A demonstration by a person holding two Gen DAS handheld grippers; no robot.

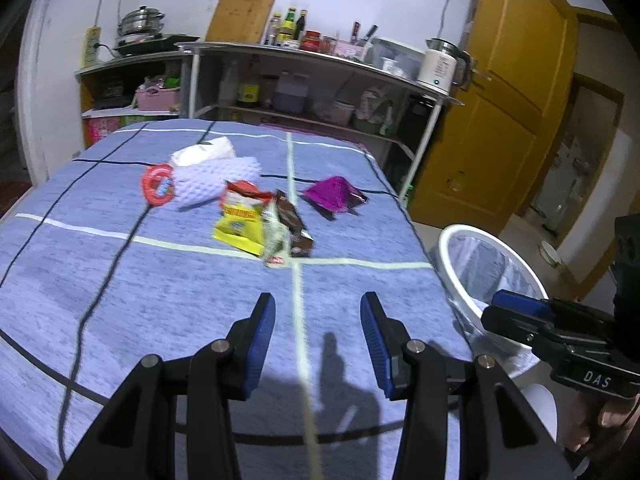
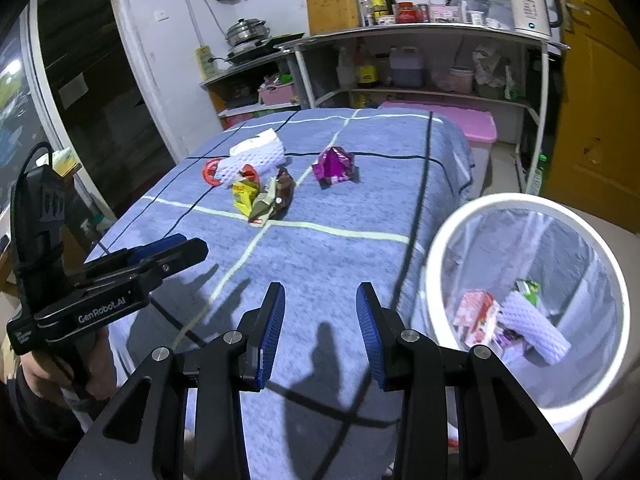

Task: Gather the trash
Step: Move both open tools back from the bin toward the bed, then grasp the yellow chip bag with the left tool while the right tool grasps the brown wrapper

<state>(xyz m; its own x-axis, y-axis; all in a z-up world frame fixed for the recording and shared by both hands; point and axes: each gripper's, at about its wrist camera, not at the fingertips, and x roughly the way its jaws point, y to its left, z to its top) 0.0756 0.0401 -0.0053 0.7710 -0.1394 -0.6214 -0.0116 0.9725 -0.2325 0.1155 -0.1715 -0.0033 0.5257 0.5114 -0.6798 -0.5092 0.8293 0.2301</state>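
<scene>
Trash lies mid-table on a blue checked cloth (image 1: 160, 280): a yellow snack wrapper (image 1: 239, 226), a brown wrapper (image 1: 294, 222), a purple wrapper (image 1: 334, 194), white foam netting (image 1: 214, 178), a red ring-shaped lid (image 1: 157, 184) and a white paper (image 1: 204, 152). My left gripper (image 1: 318, 324) hovers over the near cloth, open and empty. My right gripper (image 2: 320, 322) also stands open and empty over the near table edge. A white trash bin (image 2: 440, 264) beside the table's right edge holds foam netting (image 2: 536, 332) and several wrappers.
Metal shelves (image 1: 320, 60) with bottles, a kettle (image 1: 440, 66) and a cutting board stand behind the table. A pink-lidded box (image 2: 460, 124) sits on the floor past the table. A yellow door (image 1: 500, 100) is at the right. A hand (image 2: 48, 376) holds the left gripper's handle.
</scene>
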